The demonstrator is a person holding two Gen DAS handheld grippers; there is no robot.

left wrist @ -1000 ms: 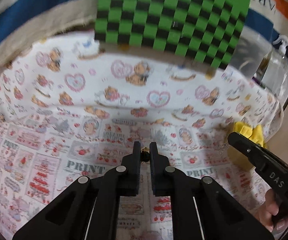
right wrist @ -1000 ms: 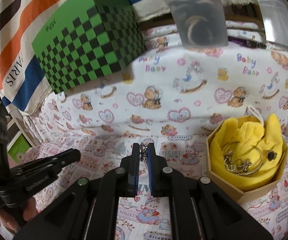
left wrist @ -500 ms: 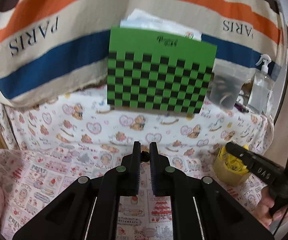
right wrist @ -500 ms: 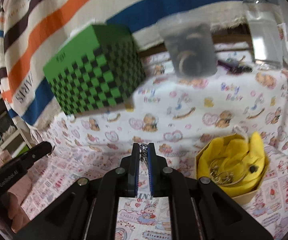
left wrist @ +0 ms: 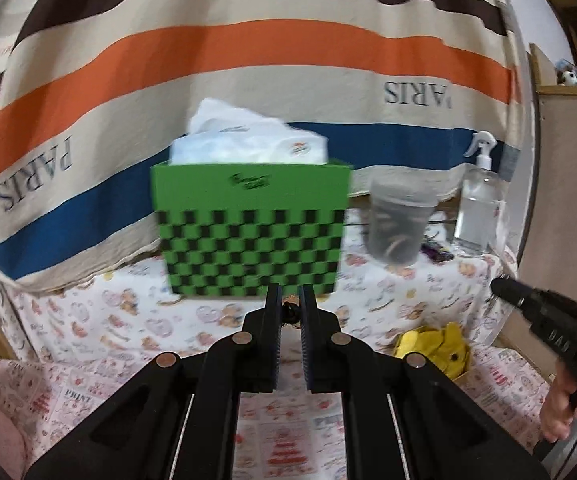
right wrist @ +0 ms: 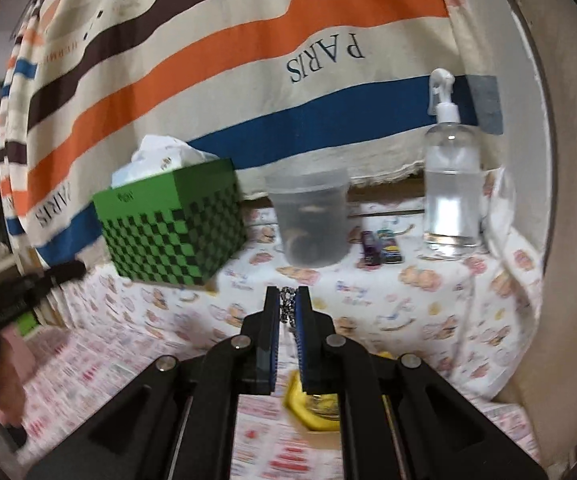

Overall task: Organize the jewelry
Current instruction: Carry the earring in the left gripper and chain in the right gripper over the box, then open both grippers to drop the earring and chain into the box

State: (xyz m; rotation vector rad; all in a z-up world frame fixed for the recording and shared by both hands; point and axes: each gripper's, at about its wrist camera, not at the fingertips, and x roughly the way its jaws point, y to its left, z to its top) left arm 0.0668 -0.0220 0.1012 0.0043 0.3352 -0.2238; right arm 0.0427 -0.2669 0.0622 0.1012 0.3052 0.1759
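The left gripper is pinching a small dark piece, maybe a clasp, and the right gripper is pinching a silver chain; both are hanging above the yellow-lined box, so keeping both ends level avoids tangling

Left gripper pinches small dark piece, too small for us to name. Chain in right gripper runs down out of sight between jaws. We lose most of yellow cloth behind right gripper's frame. Contents of frosted cup blur into dark rings. Small lettering on green checkered box unreadable. Hand cut by right edge of left wrist view.
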